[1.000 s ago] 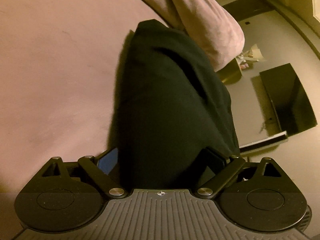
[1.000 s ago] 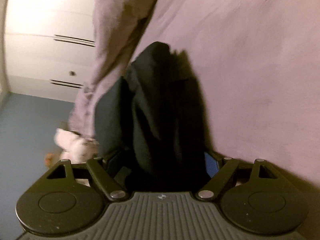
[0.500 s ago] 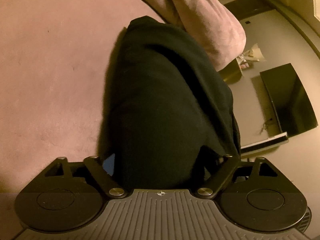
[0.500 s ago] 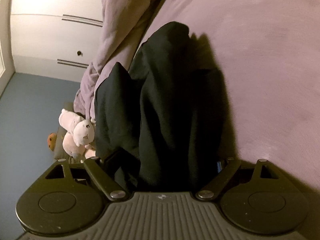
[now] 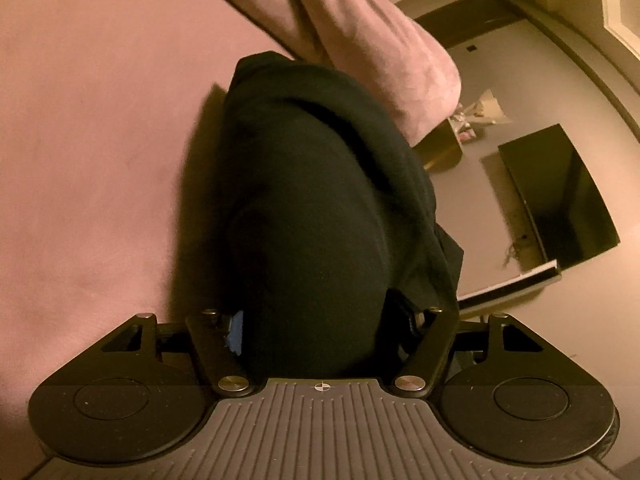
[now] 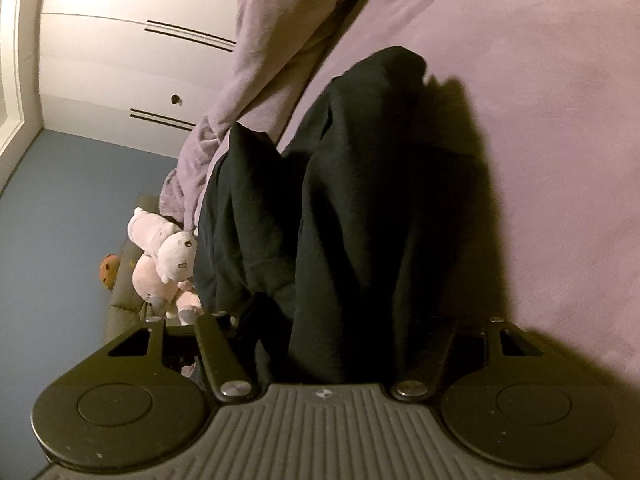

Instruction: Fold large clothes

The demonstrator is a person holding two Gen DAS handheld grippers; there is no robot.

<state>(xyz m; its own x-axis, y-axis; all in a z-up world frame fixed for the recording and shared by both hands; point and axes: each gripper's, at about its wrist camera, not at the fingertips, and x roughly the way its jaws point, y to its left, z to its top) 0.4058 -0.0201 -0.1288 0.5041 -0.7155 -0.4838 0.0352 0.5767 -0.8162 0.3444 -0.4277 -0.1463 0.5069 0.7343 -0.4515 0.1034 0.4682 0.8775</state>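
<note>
Both jaws have just been closing and now pinch thick bunches of the black garment (image 5: 320, 208), which trails ahead over the bed (image 5: 100, 140), gathered for folding.

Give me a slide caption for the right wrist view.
Right gripper closing on a bunched black garment above the mauve bedspread, plush toy on the floor.
</note>
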